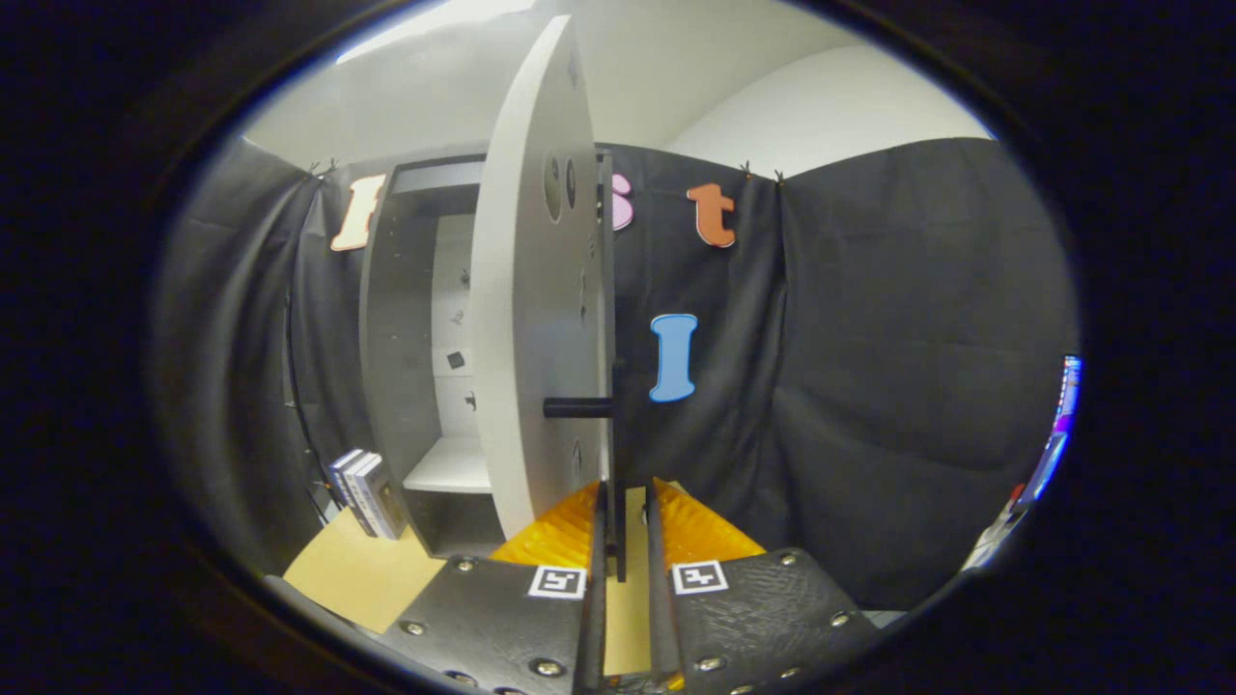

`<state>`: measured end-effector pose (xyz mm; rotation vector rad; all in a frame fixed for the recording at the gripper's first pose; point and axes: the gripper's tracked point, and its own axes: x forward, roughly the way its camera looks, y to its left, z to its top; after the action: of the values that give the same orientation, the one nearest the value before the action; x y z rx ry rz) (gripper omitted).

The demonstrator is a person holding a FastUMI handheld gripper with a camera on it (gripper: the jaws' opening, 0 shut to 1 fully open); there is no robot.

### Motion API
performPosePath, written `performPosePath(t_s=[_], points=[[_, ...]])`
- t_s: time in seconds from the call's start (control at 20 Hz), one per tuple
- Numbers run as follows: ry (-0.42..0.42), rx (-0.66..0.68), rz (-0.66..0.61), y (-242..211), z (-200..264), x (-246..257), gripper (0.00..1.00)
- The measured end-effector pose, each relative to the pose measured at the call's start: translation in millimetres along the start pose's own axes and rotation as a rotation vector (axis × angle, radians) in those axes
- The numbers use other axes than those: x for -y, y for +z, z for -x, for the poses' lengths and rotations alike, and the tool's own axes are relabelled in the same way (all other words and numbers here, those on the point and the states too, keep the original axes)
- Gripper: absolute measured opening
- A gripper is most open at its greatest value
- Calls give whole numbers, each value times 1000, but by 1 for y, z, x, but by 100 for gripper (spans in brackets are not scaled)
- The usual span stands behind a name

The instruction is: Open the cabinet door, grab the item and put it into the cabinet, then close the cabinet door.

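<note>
gripper (pixel 626 512) fingers nearly together, pinching the thin black handle (pixel 618 463) on the free edge of the cabinet door (pixel 536 290); held there, by judgement, to swing the door. door standing wide open, edge-on ahead of the fingers. cabinet (pixel 406 319) interior exposed, pale shelf (pixel 449 468) bare. item, a small boxed pack (pixel 367 494), upright on the tan tabletop (pixel 357 574) just beside the cabinet's left foot, not yet grabbed. open door between fingers and item.
</note>
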<state>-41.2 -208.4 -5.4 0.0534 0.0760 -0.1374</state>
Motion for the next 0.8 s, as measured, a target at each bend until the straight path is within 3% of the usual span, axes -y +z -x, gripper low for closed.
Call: performPosePath(t_s=[0.5, 0.8], points=[[85, -34, -14, -6, -12, 35, 18], [42, -28, -17, -5, -9, 60, 18]])
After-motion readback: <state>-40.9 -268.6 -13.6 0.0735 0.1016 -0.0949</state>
